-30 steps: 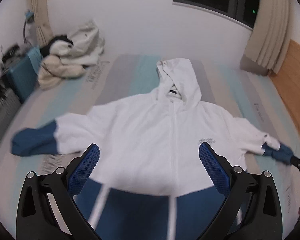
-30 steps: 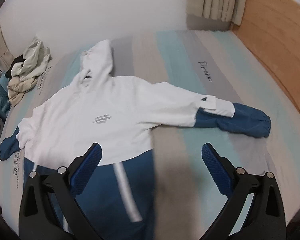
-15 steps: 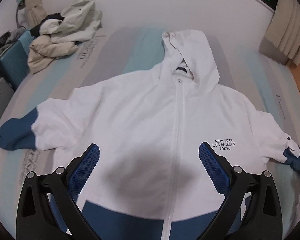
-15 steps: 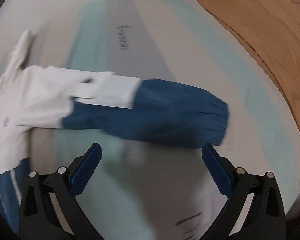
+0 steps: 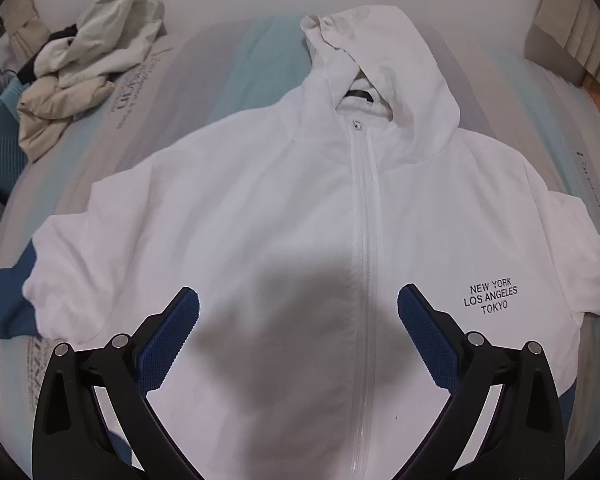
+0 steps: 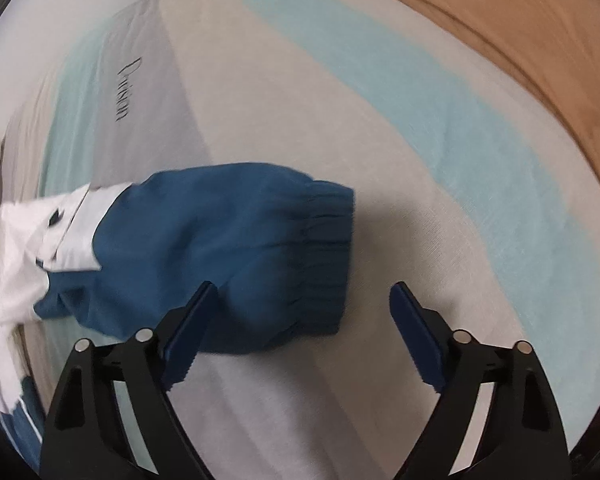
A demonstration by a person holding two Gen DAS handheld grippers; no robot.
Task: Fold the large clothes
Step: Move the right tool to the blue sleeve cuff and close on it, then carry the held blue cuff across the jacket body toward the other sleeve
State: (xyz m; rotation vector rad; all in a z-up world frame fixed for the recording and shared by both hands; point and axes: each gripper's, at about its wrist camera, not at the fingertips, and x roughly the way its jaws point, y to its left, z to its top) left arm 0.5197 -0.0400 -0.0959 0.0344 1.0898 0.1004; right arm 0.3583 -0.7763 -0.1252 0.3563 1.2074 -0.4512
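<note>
A white hoodie [image 5: 284,216] is seen spread flat and zipped, front up, on a striped mattress [image 6: 380,128], its hood [image 5: 380,52] toward the wall and a heap of clothes [image 5: 80,68] lying beyond its blue-cuffed left-hand sleeve. The left gripper [image 5: 298,336] is held over the hoodie's chest with its jaws wide apart and nothing between them. Off the hoodie's other side, the right gripper [image 6: 302,328] is poised at the blue cuff [image 6: 320,256] of the outstretched sleeve [image 6: 204,240]; its jaws, just narrowed a little, are still parted, and no grip on the cuff is seen.
</note>
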